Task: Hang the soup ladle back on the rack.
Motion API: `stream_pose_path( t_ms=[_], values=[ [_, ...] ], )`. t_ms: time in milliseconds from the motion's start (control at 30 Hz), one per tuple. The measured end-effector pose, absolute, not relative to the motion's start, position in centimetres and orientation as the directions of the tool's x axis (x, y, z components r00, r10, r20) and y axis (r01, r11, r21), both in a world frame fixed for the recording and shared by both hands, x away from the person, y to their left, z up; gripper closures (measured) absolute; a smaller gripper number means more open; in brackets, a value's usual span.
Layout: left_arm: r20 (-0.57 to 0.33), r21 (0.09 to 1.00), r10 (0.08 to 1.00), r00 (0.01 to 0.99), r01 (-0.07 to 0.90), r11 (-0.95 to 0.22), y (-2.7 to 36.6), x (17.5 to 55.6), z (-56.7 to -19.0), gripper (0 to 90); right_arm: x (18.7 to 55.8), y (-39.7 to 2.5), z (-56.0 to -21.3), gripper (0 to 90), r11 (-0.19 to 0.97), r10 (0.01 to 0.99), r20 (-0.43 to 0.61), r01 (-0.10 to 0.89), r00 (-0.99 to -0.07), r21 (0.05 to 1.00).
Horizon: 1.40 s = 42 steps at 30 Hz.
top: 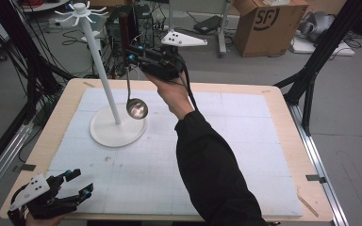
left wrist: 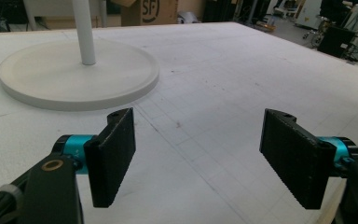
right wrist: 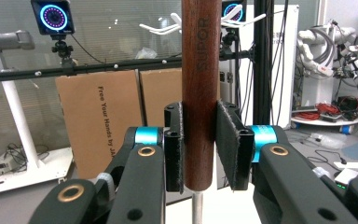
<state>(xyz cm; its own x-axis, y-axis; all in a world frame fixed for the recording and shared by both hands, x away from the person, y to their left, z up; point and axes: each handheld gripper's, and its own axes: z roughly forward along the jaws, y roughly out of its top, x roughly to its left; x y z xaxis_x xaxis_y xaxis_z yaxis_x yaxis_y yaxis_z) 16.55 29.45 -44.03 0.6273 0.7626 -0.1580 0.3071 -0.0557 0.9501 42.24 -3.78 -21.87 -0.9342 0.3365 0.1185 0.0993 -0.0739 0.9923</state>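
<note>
Jaws of the right gripper (right wrist: 199,149) are clamped on the brown wooden handle of a ladle (right wrist: 199,79), which stands upright between the pads. From the high view, that gripper (top: 134,55) is raised above the far side of the table (top: 283,101); the ladle's thin metal stem hangs below the jaws, its bowl (top: 137,108) just over the round base of a white rack (top: 118,129). Down at the near corner, the left gripper (left wrist: 198,156) rests with its jaws spread wide and nothing between them, the rack's base ahead of them.
</note>
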Motion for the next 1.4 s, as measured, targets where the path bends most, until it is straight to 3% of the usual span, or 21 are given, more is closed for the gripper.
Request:
stream_pose_path(
  t_ms=[1400],
  values=[
    [-0.147,0.949,0.782,0.606,0.310,-0.062,30.1,16.9,-44.1,27.3,47.1,-0.7,-21.4,73.4,-0.013,0.297,0.134,0.136,-0.945,0.991]
  ],
)
